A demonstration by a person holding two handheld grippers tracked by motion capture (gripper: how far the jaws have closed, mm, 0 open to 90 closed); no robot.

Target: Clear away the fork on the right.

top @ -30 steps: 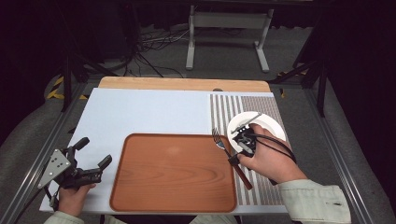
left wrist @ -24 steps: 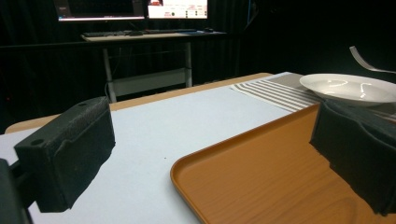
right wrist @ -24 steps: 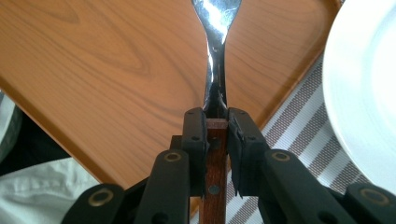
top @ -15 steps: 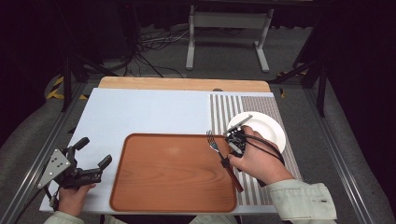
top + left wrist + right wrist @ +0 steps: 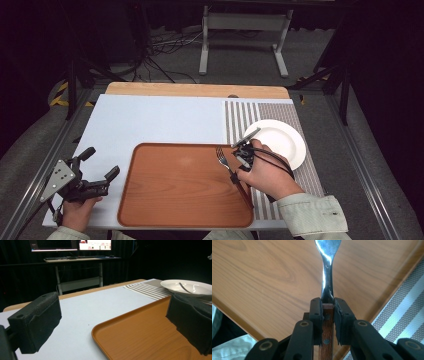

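Right gripper view looks straight down the right gripper [image 5: 327,312], and its two black jaws are clamped on a fork [image 5: 327,287] from either side, squeezing the top of the wooden handle just where the metal neck begins. The handle runs back between the jaws toward the camera, a rivet showing on it, while the shiny neck rises ahead and widens at the top edge of the picture, where the tines are cut off from sight. Under the fork is the brown tray [image 5: 262,277], its raised rim crossing on the right, with the striped mat [image 5: 404,307] beyond that rim. From the high view, the right gripper [image 5: 239,165] sits in the person's right hand [image 5: 265,175] over the tray's right edge, the fork [image 5: 231,172] pointing up and left with its tines over the tray [image 5: 180,185]. A white plate [image 5: 282,142] lies on the mat [image 5: 240,117] just beyond the hand. Well apart, at the table's left corner, the left gripper [image 5: 97,167] rests with its jaws spread wide and nothing between them; in the left gripper view those jaws frame the tray's [image 5: 140,335] near corner and the plate [image 5: 187,287] farther off.
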